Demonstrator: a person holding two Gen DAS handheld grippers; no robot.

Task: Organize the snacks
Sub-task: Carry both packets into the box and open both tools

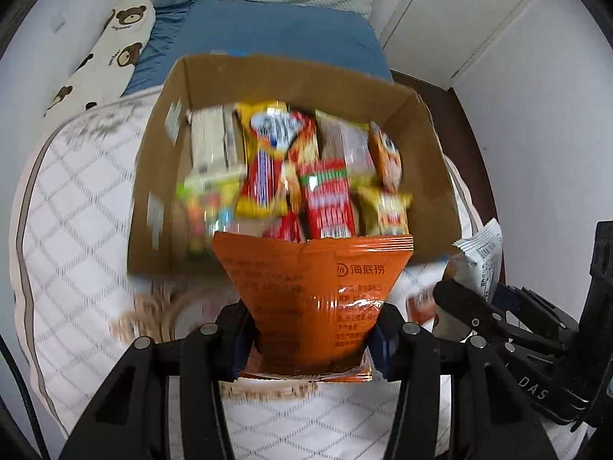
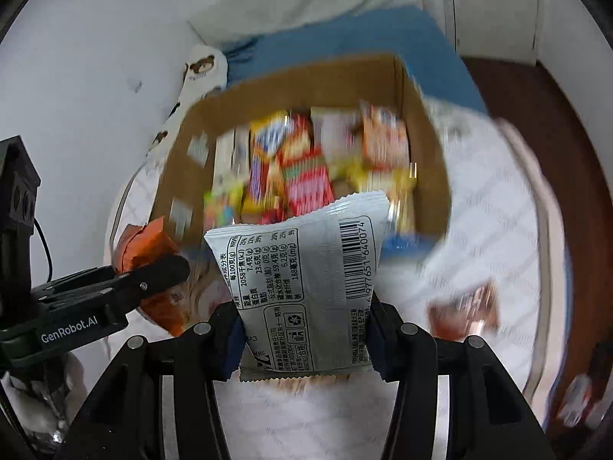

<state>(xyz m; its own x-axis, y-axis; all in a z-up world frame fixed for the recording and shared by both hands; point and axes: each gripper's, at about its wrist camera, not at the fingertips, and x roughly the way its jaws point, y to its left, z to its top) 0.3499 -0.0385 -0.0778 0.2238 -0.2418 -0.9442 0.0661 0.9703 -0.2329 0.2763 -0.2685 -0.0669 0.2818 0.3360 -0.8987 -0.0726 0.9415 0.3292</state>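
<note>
My left gripper (image 1: 312,333) is shut on an orange snack packet (image 1: 306,287) and holds it up just short of an open cardboard box (image 1: 161,161) that holds several upright snack packs (image 1: 299,168). My right gripper (image 2: 306,329) is shut on a grey-white snack packet (image 2: 306,268) with a barcode, also in front of the box (image 2: 180,161). The right gripper and its white packet (image 1: 479,260) show at the right of the left wrist view. The left gripper with the orange packet (image 2: 141,245) shows at the left of the right wrist view. Both backgrounds are motion-blurred.
The box stands on a white quilted bed cover (image 1: 76,230). A blue sheet (image 1: 276,34) and a bear-print pillow (image 1: 111,50) lie behind it by the white wall. A loose brown-red snack (image 2: 465,306) lies on the cover to the right. Dark wooden floor (image 2: 544,122) runs along the right.
</note>
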